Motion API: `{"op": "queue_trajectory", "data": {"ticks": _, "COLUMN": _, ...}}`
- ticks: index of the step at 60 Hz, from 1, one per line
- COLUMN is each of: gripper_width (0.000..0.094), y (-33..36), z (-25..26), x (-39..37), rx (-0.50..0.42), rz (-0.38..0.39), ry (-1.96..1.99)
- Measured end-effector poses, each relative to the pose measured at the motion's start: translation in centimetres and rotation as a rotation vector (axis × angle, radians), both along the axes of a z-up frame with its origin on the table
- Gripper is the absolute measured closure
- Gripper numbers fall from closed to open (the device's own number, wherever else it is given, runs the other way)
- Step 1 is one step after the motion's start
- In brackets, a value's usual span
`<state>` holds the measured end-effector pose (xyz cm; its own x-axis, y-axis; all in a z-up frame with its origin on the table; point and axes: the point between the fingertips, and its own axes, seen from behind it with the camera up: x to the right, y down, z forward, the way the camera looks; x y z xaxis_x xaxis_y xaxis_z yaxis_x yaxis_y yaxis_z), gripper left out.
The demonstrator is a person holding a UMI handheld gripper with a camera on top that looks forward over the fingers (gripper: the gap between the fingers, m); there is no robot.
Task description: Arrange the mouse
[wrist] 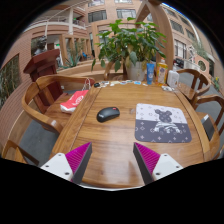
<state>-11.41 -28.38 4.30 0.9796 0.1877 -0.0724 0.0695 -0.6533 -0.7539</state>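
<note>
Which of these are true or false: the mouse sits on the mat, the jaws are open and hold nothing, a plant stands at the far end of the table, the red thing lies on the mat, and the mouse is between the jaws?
1. The mouse sits on the mat. False: it rests on bare table, beside the mat.
2. The jaws of the gripper are open and hold nothing. True.
3. A plant stands at the table's far end. True.
4. The red thing lies on the mat. False: it lies near the table edge, on the mouse's other side.
5. The mouse is between the jaws. False: it lies well beyond them.
</note>
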Motion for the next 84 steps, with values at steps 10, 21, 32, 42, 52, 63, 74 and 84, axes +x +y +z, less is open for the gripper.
{"op": "queue_trajectory", "data": {"ticks": 10, "gripper_width": 0.008, "y": 6.2, "z": -1.6, "x": -4.8, "rx": 0.026, "rz": 0.018, "ry": 0.036}}
{"op": "queue_trajectory", "data": {"ticks": 21, "gripper_width": 0.008, "y": 11.6, "z": -3.9, "x": -7.7, "rx": 0.017, "rz": 0.023, "ry": 0.034}}
{"op": "queue_trajectory", "data": {"ticks": 32, "gripper_width": 0.0084, "y": 15.6, "z": -5.1, "x": -8.6, "rx": 0.018, "rz": -0.004, "ry": 0.019}}
{"op": "queue_trajectory", "data": {"ticks": 42, "gripper_width": 0.0091, "y": 18.8, "z": -5.6, "x": -8.7, "rx": 0.039, "rz": -0.029, "ry": -0.039}}
{"op": "queue_trajectory", "data": {"ticks": 52, "gripper_width": 0.022, "y": 21.2, "z": -5.7, "x": -8.6, "rx": 0.068, "rz": -0.064, "ry": -0.089}}
{"op": "queue_trajectory", "data": {"ticks": 63, "gripper_width": 0.0517, "y": 21.7, "z": -5.6, "x": -9.4, "rx": 0.105, "rz": -0.043, "ry": -0.118}}
{"op": "queue_trajectory", "data": {"ticks": 74, "gripper_width": 0.0598, "y": 21.5, "z": -5.3, "x": -9.9, "rx": 0.088, "rz": -0.006, "ry": -0.108}}
{"op": "queue_trajectory", "data": {"ticks": 84, "gripper_width": 0.0598, "y": 19.9, "z": 5.4, "x": -10.7, "rx": 0.246, "rz": 0.059, "ry": 0.052}}
